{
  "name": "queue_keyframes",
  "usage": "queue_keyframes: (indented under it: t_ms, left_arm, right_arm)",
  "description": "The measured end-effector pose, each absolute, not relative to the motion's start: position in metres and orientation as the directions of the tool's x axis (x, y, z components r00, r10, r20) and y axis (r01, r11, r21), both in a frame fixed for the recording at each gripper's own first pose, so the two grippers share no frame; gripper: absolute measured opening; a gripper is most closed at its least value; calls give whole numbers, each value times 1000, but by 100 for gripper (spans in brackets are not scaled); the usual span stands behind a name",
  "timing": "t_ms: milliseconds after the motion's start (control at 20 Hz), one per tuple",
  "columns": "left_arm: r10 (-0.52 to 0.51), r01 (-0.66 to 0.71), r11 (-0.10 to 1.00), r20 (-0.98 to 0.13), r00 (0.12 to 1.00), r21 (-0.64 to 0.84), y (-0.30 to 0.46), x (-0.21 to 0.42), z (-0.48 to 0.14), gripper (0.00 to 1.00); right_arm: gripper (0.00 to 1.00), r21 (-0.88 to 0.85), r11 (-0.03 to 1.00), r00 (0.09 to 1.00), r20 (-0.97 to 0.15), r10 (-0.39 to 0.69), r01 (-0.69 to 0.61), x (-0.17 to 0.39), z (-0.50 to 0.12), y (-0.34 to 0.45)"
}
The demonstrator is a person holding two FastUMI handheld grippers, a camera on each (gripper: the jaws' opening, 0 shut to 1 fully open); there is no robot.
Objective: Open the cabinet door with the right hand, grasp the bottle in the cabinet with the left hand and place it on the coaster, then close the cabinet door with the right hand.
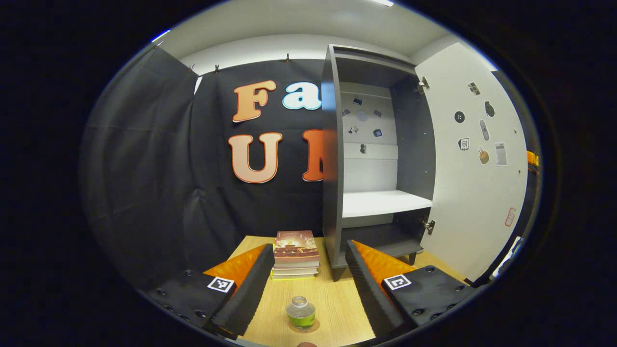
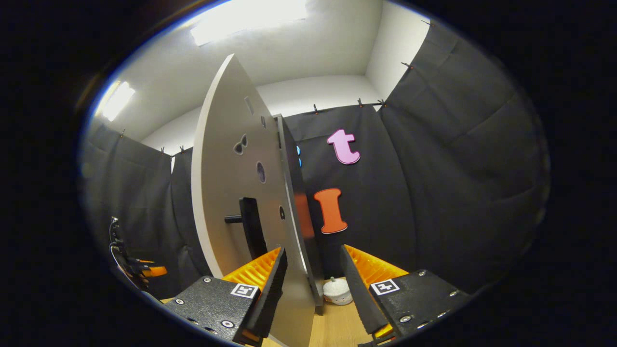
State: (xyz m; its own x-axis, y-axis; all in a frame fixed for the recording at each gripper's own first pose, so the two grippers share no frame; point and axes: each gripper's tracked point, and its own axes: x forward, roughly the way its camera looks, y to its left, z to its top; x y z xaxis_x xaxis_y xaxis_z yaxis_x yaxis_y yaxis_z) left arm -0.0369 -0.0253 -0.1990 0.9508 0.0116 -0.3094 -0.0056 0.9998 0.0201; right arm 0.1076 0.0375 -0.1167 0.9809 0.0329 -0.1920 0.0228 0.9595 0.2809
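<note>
A small clear bottle (image 1: 301, 312) with a green label stands upright on a thin brown coaster (image 1: 307, 329) on the wooden table. My left gripper (image 1: 307, 247) is open, its fingers either side of the bottle and not touching it. The grey cabinet (image 1: 332, 159) stands open with a bare white shelf (image 1: 383, 202). Its white door (image 1: 475, 164) is swung out to the right. In the right gripper view the door (image 2: 226, 193) is close and nearly edge-on, with its black handle (image 2: 250, 226) just above my left finger. My right gripper (image 2: 311, 282) is open, with the door's lower part between its fingers.
A stack of books (image 1: 295, 253) lies on the table (image 1: 332, 308) left of the cabinet's foot. A small white jar (image 2: 337, 291) sits on the table beside the cabinet. The other gripper (image 2: 137, 270) shows far off at the left edge. Black cloth walls surround the booth.
</note>
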Motion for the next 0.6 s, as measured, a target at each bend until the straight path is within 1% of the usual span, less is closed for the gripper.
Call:
queue_keyframes:
  t_ms: [200,350,500,600]
  left_arm:
    - [-13,24,999,-297,955,34,-31,-29,-191,96]
    - [-24,34,999,-299,954,27,-32,-23,-193,96]
    - [-33,40,999,-305,952,16,-33,-17,-196,97]
    - [-37,42,999,-305,952,10,-31,-14,-198,97]
  right_arm:
    - [70,202,979,984,-178,29,7,111,-111,40]
    - [70,177,984,981,-189,51,-17,109,-110,49]
    - [70,179,982,975,-197,100,-65,111,-108,68]
    - [70,195,974,967,-201,157,-117,113,-106,88]
